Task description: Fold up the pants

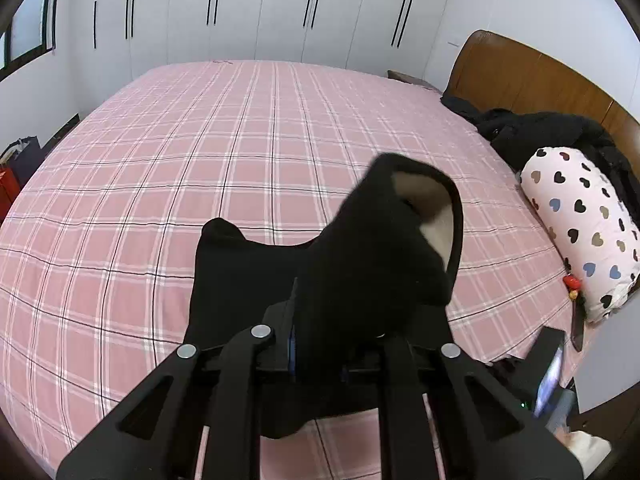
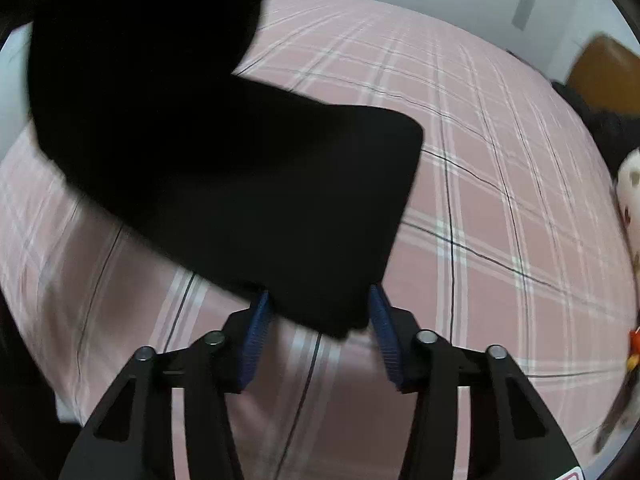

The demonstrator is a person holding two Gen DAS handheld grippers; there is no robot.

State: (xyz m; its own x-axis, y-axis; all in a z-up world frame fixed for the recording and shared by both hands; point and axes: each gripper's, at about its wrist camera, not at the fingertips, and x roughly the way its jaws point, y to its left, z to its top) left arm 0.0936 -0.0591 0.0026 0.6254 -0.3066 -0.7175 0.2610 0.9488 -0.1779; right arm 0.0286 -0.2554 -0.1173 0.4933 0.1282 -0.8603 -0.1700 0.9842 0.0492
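The black pants [image 1: 320,264] fill the lower middle of the left wrist view, bunched up over the left gripper [image 1: 316,344], whose fingers are closed together on the cloth; a fold stands up toward the centre right of the frame and shows a pale lining inside. Behind them the pink checked bedsheet [image 1: 200,140] spreads across the whole middle of the picture, with white wardrobe doors [image 1: 260,8] along the top, a wooden headboard [image 1: 520,76] at upper right, dark clothes [image 1: 540,132] piled below it and a white pillow with hearts [image 1: 580,224] at the right edge. In the right wrist view the pants [image 2: 240,180] hang from the upper left down to the lower centre, and their end sits between the blue pads [image 2: 258,340] of the right gripper [image 2: 320,328], which press against its two sides.
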